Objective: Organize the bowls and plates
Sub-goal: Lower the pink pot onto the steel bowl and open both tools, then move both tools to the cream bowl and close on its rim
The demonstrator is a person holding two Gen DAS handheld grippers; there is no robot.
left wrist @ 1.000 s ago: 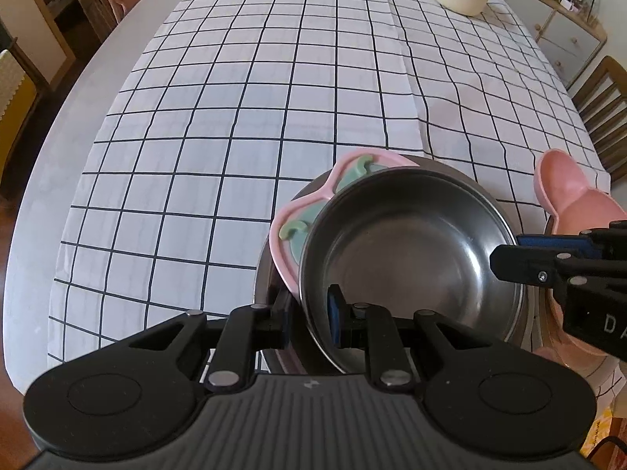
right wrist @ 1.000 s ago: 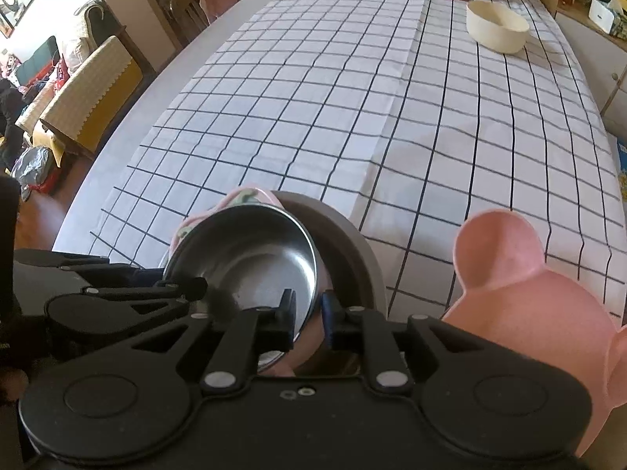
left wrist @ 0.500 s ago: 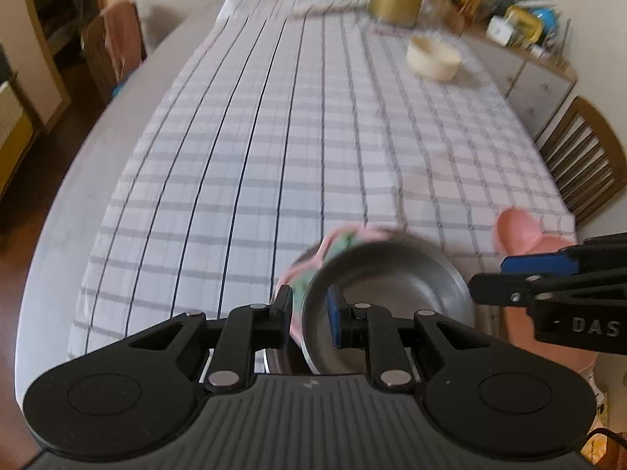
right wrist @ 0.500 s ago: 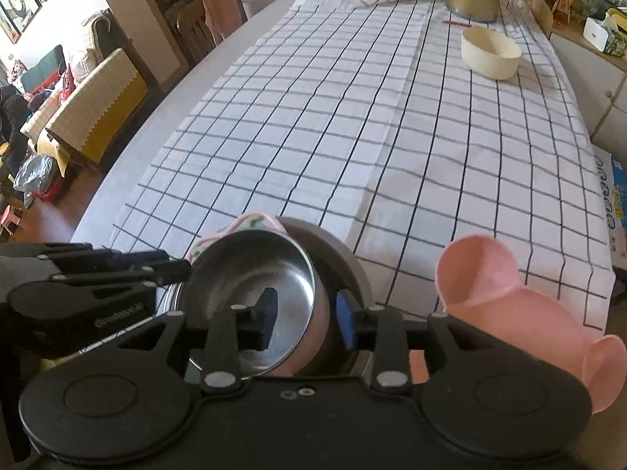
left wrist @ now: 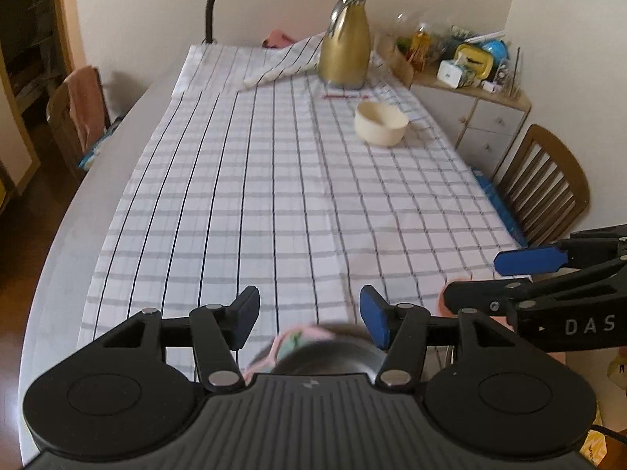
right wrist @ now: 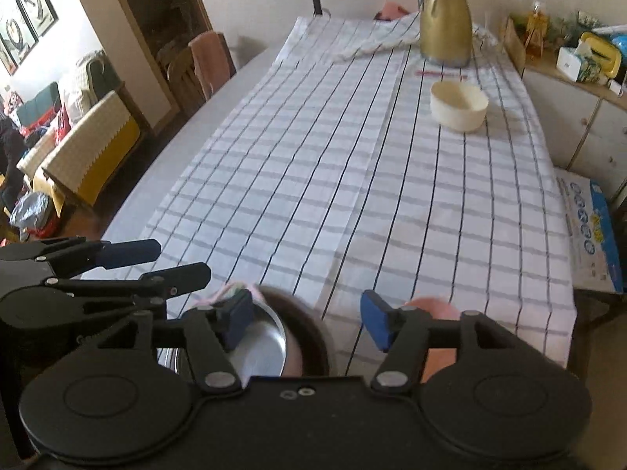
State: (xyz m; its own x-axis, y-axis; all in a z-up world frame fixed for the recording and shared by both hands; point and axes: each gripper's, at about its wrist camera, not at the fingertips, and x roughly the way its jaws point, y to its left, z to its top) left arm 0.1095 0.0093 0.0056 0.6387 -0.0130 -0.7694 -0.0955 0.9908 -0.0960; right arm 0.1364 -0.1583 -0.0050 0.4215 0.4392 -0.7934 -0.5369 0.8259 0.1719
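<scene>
A steel bowl (left wrist: pixel 333 356) sits on a pink and green plate (left wrist: pixel 292 342) on a grey plate at the table's near edge, mostly hidden under my left gripper (left wrist: pixel 309 315), which is open and empty above it. In the right wrist view the steel bowl (right wrist: pixel 262 346) and the grey plate (right wrist: pixel 309 333) show below my right gripper (right wrist: pixel 307 323), open and empty. A pink eared plate (right wrist: pixel 431 307) lies at the near right. A cream bowl (left wrist: pixel 380 122) stands far off on the right; it also shows in the right wrist view (right wrist: pixel 458 105).
A gold jug (left wrist: pixel 345 53) and a red pen (left wrist: pixel 345 96) are at the table's far end. Wooden chairs stand at the right (left wrist: pixel 544 188) and left (left wrist: pixel 74 117). A cabinet (left wrist: pixel 482 113) with clutter is at the back right. The checked cloth (left wrist: pixel 274 196) covers the table.
Both grippers let go of the steel bowl, opened wide and lifted back, tilting up so the far end of the table is in view.
</scene>
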